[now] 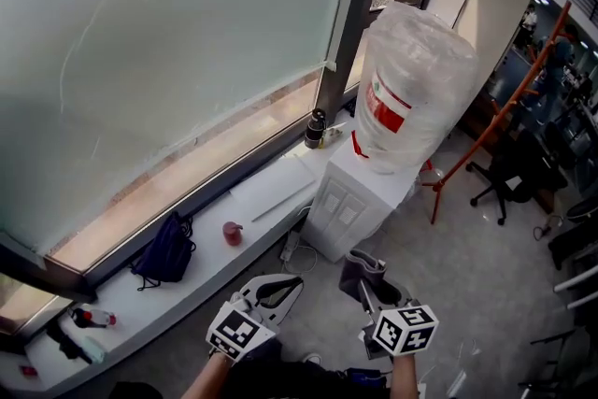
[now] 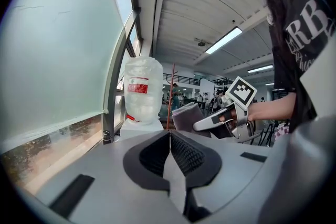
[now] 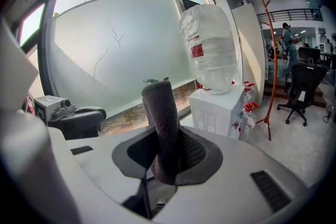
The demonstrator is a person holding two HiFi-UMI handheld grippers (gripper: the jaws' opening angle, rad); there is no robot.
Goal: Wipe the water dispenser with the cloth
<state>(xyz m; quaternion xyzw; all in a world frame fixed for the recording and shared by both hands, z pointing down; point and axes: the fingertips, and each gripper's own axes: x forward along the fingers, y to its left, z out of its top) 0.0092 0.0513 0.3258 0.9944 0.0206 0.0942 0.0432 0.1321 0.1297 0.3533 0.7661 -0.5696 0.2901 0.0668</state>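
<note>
The white water dispenser (image 1: 350,198) stands by the window with a large clear bottle (image 1: 411,93) on top. It lies ahead of both grippers, some way off. My right gripper (image 1: 367,283) is shut on a folded dark grey cloth (image 1: 359,270), which sticks up between the jaws in the right gripper view as a grey cloth (image 3: 161,120). My left gripper (image 1: 293,283) is beside it, shut and holding nothing. The left gripper view shows its pads (image 2: 181,152) meeting, with the dispenser (image 2: 139,124) and the cloth (image 2: 185,116) beyond. In the right gripper view the dispenser (image 3: 216,110) stands at right.
A long white window sill (image 1: 140,304) runs along the left with a black bag (image 1: 166,248), a red object (image 1: 232,232) and a dark cup (image 1: 316,128). An orange coat stand (image 1: 493,121) and a black office chair (image 1: 509,171) stand right of the dispenser. A small bottle (image 3: 245,122) sits beside it.
</note>
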